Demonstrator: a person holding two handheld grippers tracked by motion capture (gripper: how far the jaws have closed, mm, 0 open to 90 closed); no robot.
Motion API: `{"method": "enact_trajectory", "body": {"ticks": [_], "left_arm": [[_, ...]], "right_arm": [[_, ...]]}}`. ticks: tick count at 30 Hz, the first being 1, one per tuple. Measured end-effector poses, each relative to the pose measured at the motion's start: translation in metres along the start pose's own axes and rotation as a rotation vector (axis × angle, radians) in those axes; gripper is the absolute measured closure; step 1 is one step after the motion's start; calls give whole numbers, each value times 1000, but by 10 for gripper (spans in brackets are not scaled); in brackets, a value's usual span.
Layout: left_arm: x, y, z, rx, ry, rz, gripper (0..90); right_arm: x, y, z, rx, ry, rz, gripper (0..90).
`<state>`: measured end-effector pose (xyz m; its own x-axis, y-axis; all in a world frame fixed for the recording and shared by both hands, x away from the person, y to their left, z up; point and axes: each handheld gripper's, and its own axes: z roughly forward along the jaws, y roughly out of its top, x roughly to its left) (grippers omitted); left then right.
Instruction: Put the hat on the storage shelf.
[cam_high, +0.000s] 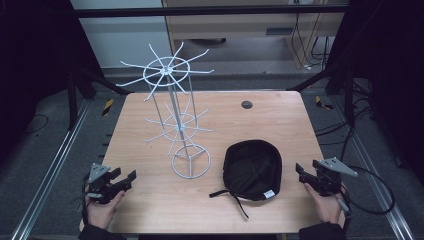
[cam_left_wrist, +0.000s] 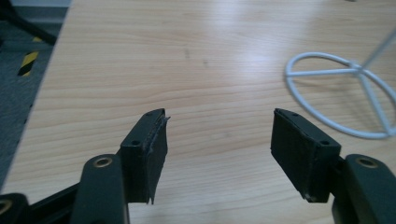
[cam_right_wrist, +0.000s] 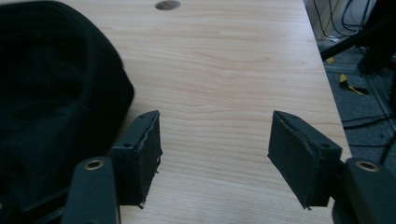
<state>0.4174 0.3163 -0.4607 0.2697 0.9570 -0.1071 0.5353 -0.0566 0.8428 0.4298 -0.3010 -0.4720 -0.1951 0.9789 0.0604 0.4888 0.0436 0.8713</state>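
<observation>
A black cap lies upside down on the wooden table, right of centre, with a strap trailing toward the front edge; it fills the left side of the right gripper view. A white wire rack stands left of the cap, its ring base seen at the right of the left gripper view. My left gripper rests open at the table's front left corner, nothing between its jaws. My right gripper is open at the right edge, just right of the cap.
A dark round grommet sits in the table near its far edge, also in the right gripper view. Metal frame rails and cables run along the floor on both sides. Bare wood lies between rack and left gripper.
</observation>
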Motion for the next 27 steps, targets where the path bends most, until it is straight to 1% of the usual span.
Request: {"method": "enact_trajectory", "body": {"ticks": [2,3,7,8,9,10,11,15,18,21,23,24,25,27], "left_arm": [[-11,1,0,-5,-20,25,363],[-18,0,-1,-4,-23,44,359],[-34,-1,-1,-2,-48,77,359],[-37,-1,-2,-2,-56,84,359],[-41,-1,-2,-3,-68,92,363],[-43,-1,-2,-6,-77,96,370],[-47,-1,-2,-8,-90,103,376],[-57,0,-1,-13,-109,106,404],[-68,1,0,-19,-135,137,420],[-81,3,1,-24,-161,170,428],[-90,4,2,-22,-166,198,447],[-90,4,2,-22,-166,198,454],[-99,4,3,-19,-176,222,462],[-108,4,5,-16,-188,242,467]], "right_arm": [[2,1,-3,-19,20,2,364],[3,2,-5,-28,28,2,376],[10,5,-10,-51,68,8,421],[13,6,-11,-52,88,9,431],[15,7,-12,-52,95,8,440],[18,8,-13,-48,104,7,444],[19,8,-13,-48,107,-7,445],[31,8,-16,-44,150,-31,448],[39,7,-17,-40,171,-46,449],[44,7,-19,-29,172,-54,471],[47,7,-19,-30,178,-56,481],[48,7,-19,-29,181,-57,482],[49,7,-19,-31,187,-57,485],[51,7,-19,-24,192,-65,486]]}}
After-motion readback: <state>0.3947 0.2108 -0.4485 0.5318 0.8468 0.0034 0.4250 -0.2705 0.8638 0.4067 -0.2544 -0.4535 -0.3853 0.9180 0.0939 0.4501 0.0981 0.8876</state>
